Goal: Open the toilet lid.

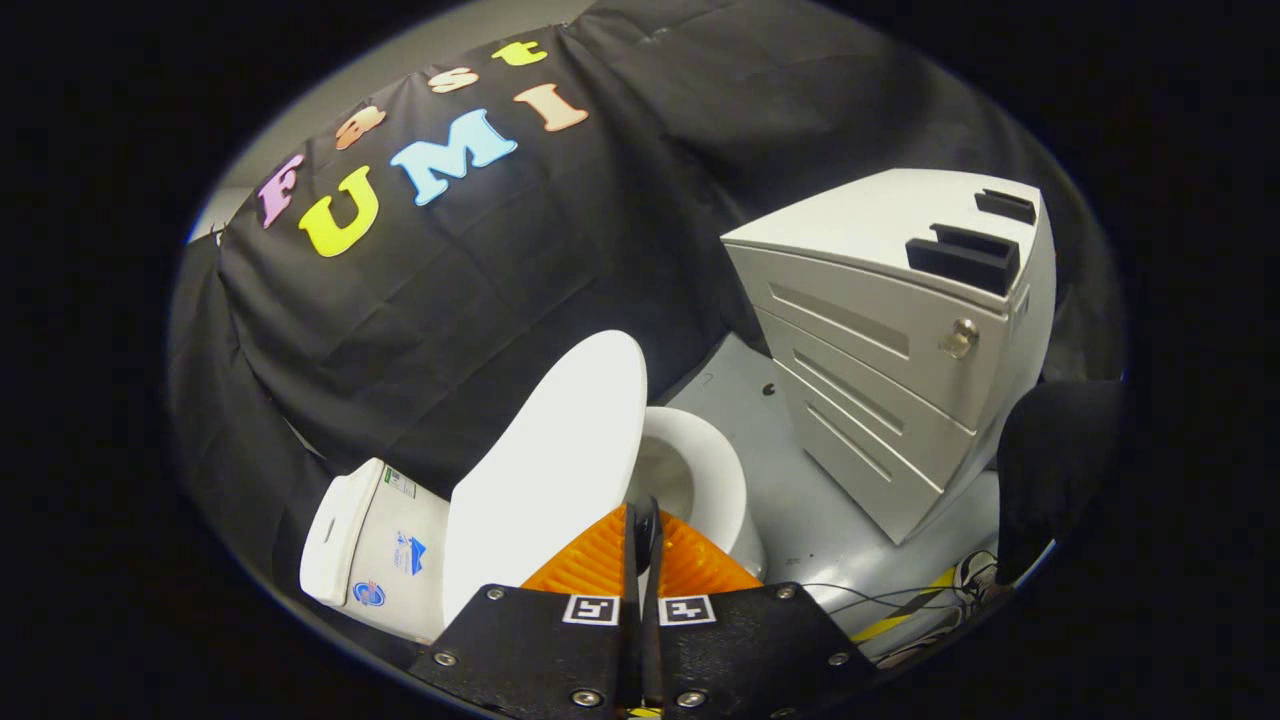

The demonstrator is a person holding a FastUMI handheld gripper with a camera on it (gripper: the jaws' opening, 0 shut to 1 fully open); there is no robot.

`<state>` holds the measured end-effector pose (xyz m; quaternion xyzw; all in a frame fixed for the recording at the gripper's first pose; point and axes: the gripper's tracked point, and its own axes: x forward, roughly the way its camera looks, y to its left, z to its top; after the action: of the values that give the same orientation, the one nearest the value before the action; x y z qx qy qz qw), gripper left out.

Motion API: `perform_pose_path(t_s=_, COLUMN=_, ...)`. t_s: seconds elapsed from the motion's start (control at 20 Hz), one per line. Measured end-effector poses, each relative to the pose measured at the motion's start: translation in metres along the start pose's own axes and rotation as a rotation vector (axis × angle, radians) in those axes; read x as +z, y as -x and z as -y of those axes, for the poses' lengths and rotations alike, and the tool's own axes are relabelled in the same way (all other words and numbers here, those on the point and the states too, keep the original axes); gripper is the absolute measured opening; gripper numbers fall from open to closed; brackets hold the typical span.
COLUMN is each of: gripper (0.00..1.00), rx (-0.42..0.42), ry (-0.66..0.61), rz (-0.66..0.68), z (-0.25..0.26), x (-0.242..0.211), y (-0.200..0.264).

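Note:
The white toilet lid (550, 470) is lifted well off the bowl and stands steeply tilted toward the tank (370, 545). Its free edge runs down into the narrow slot between my fingers. My gripper (642, 525) is shut on that edge, with both pads pressed against it. Beyond the fingertips, the open white seat and bowl (705, 475) show on the far side of the lid. The lid hides the hinge and part of the bowl.
A grey drawer cabinet (900, 330) with a lock stands close beside the toilet on the grey floor (830, 530). A person's dark trouser leg (1050, 470) and shoe (975, 580) are past the cabinet, with thin cables on the floor. Black cloth walls the booth behind.

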<state>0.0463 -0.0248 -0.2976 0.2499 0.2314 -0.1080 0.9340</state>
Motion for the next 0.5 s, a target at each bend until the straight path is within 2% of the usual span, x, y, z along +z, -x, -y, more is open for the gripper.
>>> perform_pose_path(t_s=0.5, gripper=0.00, rx=0.012, ry=0.221, rz=0.097, z=-0.074, x=0.039, y=0.037)
